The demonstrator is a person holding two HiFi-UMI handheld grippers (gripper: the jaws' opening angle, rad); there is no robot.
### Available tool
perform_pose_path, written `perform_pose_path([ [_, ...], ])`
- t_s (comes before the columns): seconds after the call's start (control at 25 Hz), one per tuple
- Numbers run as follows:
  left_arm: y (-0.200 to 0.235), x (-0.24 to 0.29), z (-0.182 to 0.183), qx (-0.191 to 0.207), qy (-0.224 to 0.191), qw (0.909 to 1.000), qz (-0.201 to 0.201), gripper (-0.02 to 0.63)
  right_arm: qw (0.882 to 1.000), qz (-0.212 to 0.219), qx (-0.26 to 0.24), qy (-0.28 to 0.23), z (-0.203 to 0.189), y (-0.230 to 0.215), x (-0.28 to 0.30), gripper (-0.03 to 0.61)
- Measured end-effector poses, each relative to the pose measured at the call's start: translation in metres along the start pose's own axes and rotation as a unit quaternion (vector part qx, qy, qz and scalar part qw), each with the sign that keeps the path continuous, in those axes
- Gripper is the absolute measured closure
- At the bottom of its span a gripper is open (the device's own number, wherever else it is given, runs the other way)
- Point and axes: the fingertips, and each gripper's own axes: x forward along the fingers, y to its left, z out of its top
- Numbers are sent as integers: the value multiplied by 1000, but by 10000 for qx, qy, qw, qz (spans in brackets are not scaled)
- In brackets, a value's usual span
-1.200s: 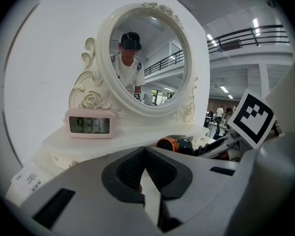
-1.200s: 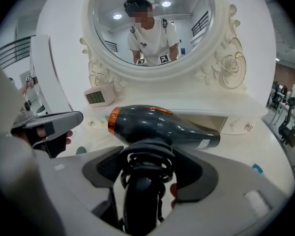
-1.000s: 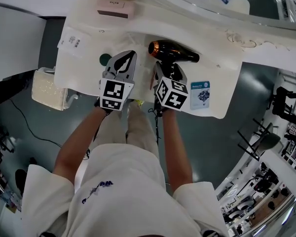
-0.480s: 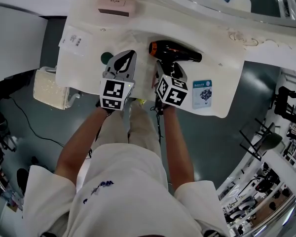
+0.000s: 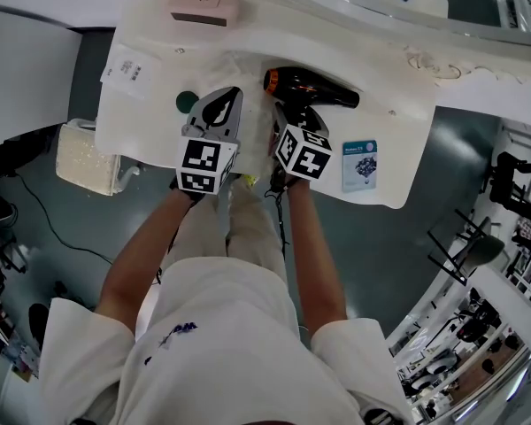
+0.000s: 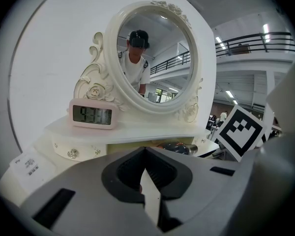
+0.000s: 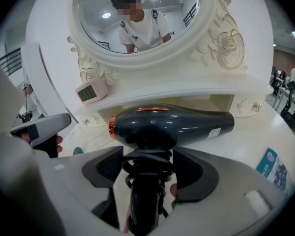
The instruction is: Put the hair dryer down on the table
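White dressing table (image 5: 407, 113) with an oval mirror (image 6: 155, 58) above its rear shelf; the black hair dryer (image 7: 172, 124) lies crosswise at the table's middle, orange-ringed end to the left, and contact with the top cannot be confirmed. The right gripper (image 7: 148, 154) has its jaws set wide and closed on the dryer's cord-wrapped handle, while the left gripper (image 6: 145, 149), just beside it, has its tips met and holds nothing. Smaller items: pink clock (image 6: 91, 114) on the shelf, blue booklet (image 5: 360, 165) near the front edge, green disc (image 5: 187, 102) left of the left gripper.
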Motion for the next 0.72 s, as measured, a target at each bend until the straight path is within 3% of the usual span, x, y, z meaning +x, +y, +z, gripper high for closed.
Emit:
perform_pose_path([
  [0.48,2,11,-19,-148,198,9997,11,606,9998,32,-148,98,-1,-1,6,230],
  [0.72,-3,11,-25,-344,244,9991,-28,606,9998,24,67,164,-6,-4,7,210],
])
